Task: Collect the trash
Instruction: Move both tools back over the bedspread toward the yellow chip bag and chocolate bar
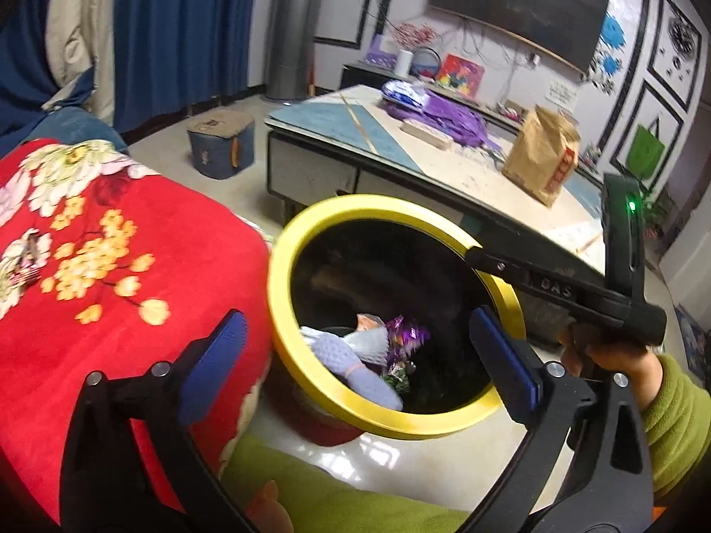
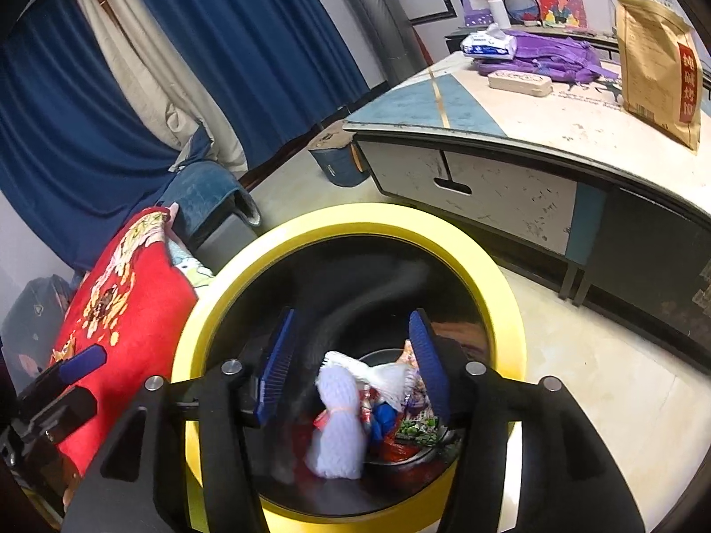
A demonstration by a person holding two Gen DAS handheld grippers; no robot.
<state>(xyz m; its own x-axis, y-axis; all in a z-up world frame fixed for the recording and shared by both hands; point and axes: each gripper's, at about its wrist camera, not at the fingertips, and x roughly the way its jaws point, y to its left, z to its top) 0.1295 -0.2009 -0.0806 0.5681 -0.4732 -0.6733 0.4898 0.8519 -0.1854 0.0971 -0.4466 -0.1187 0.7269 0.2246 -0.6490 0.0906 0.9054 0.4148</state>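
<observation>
Yellow-rimmed bin point(image 2: 506, 293) already holds white foam netting point(image 2: 337, 417) and bright wrappers point(image 2: 417, 422) at its bottom, so collecting looks well along. Red floral blanket point(image 1: 111, 266) crowds its left rim, a low table point(image 2: 511, 133) stands beyond. Right gripper point(image 2: 351, 355) hangs released inside the mouth; left gripper point(image 1: 355, 355) hovers nearby, spread and empty.

Down in the bin point(image 2: 351, 231) the wrappers point(image 2: 413, 426) sit half buried behind white foam netting point(image 2: 337, 426) and the right gripper point(image 2: 355, 355) fingers, labels too small to read, while the bin's near rim is cut off at the frame's bottom edge.
</observation>
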